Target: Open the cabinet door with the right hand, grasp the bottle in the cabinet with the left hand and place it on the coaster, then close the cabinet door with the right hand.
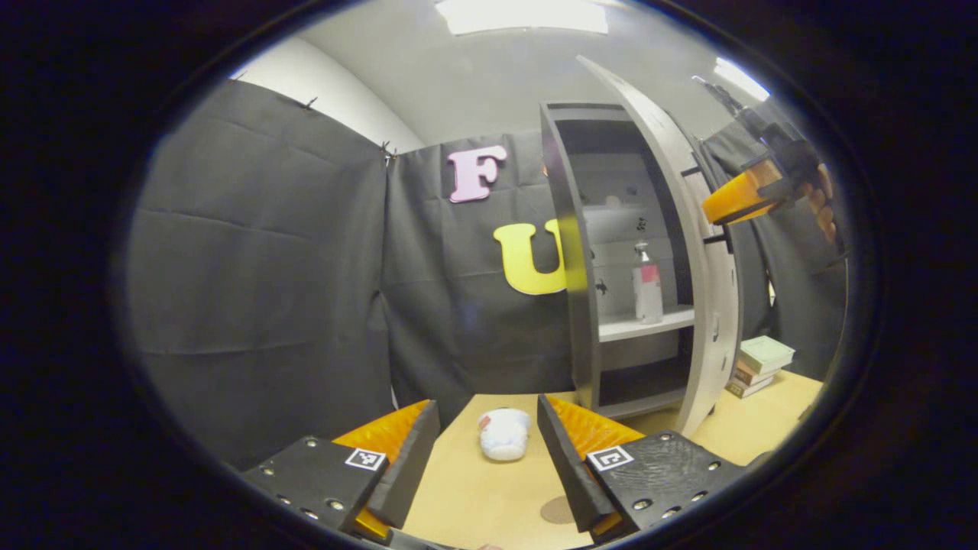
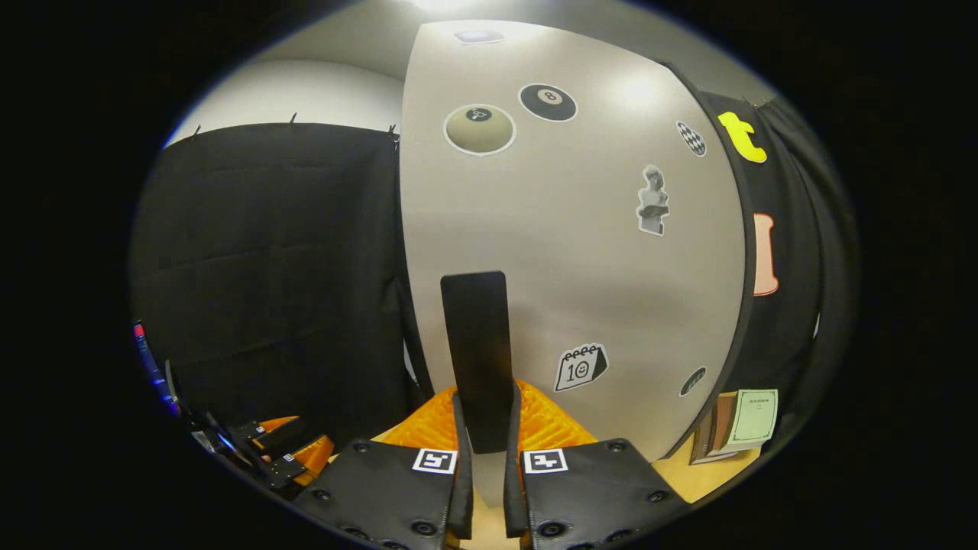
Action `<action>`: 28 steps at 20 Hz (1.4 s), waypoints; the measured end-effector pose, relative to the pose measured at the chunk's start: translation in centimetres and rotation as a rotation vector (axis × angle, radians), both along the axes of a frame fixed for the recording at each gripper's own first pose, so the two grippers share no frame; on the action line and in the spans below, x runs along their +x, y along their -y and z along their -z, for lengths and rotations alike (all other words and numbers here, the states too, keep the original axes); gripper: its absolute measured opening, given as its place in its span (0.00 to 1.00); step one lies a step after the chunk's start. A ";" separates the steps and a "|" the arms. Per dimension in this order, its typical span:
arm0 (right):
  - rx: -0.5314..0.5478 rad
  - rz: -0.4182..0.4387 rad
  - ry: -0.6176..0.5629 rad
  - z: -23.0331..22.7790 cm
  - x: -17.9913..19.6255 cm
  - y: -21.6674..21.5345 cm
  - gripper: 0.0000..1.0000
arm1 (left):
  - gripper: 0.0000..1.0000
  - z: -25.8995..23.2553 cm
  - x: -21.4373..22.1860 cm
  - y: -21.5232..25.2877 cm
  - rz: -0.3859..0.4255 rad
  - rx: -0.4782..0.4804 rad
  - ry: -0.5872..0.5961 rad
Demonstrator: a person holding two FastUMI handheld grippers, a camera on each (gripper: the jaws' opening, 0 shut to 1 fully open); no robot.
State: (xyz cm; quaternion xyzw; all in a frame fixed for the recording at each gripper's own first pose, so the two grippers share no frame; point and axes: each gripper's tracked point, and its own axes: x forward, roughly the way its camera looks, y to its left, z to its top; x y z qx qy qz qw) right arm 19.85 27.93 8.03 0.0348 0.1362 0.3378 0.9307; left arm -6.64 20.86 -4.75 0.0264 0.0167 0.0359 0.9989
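The right gripper is closed on the black door handle of the cabinet door, which stands swung open from the cabinet, so the opening step looks nearly done. The left gripper waits with its fingers wide apart and nothing between them, low in front of the cabinet. The pump bottle stands upright on the cabinet's middle shelf and the round coaster lies on the table before the cabinet, so next the left gripper should rise and reach to the bottle
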 end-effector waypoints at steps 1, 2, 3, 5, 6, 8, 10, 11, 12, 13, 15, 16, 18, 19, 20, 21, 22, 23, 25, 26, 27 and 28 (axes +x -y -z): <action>0.005 -0.023 0.002 0.0 -0.1 0.2 0.18 | 0.80 -0.2 0.0 0.5 0.014 0.003 0.008; 0.012 -0.051 0.003 0.1 -0.2 0.4 0.18 | 0.80 -0.3 0.2 0.9 0.027 0.013 0.012; 0.023 -0.071 -0.001 0.1 -0.4 0.7 0.18 | 0.80 -0.3 0.2 1.0 0.038 0.024 0.013; 0.040 -0.111 -0.007 0.1 -0.5 1.4 0.18 | 0.82 -0.4 0.1 1.2 0.058 0.033 0.012; 0.040 -0.124 -0.005 0.2 -0.5 1.7 0.18 | 0.82 -0.3 0.3 1.7 0.068 0.031 0.008; 0.032 -0.139 0.004 0.3 -0.3 2.1 0.18 | 0.82 -0.2 0.6 2.5 0.083 0.027 0.002; 0.029 -0.147 0.007 0.5 0.1 2.6 0.18 | 0.82 -0.2 0.6 3.2 0.098 0.026 -0.001; 0.034 -0.145 0.005 0.6 0.2 2.8 0.18 | 0.80 -0.3 0.6 3.5 0.108 0.023 0.000; 0.038 -0.143 0.004 0.6 0.5 2.9 0.17 | 0.80 -0.3 0.7 4.0 0.119 0.022 0.001; 0.043 -0.138 0.003 0.7 0.7 3.1 0.17 | 0.80 -0.3 0.7 4.4 0.132 0.023 0.001; 0.052 -0.123 -0.001 0.7 1.1 3.5 0.17 | 0.82 -0.4 0.9 5.1 0.155 0.029 0.003; 0.056 -0.110 0.000 0.7 1.3 3.7 0.17 | 0.80 -0.3 0.9 5.4 0.167 0.032 0.004; 0.052 -0.082 0.008 0.7 1.3 4.2 0.17 | 0.79 -0.3 1.0 6.1 0.190 0.029 0.002; 0.048 -0.070 0.012 0.7 1.3 4.5 0.17 | 0.78 -0.3 0.9 6.5 0.201 0.025 -0.001; 0.047 -0.057 0.016 0.6 1.3 4.8 0.15 | 0.78 -0.2 0.8 6.8 0.211 0.023 -0.004; 0.050 -0.044 0.015 0.6 1.1 5.2 0.15 | 0.78 -0.2 0.8 7.1 0.219 0.021 -0.004; 0.054 -0.033 0.014 0.5 1.2 5.5 0.16 | 0.80 -0.2 0.9 7.3 0.225 0.020 -0.004; 0.058 -0.019 0.015 0.4 1.4 5.5 0.15 | 0.80 -0.3 0.9 7.6 0.230 0.020 -0.003; 0.050 0.001 0.030 0.4 1.4 6.2 0.15 | 0.78 -0.2 1.0 7.8 0.237 0.021 -0.005; 0.044 0.011 0.035 0.3 1.4 6.4 0.15 | 0.78 -0.2 1.0 8.0 0.238 0.020 -0.008; 0.040 0.019 0.041 0.3 1.5 6.8 0.15 | 0.78 -0.1 1.0 8.1 0.239 0.018 -0.010; 0.039 0.025 0.044 0.1 1.5 7.2 0.15 | 0.78 -0.1 0.9 8.3 0.239 0.015 -0.011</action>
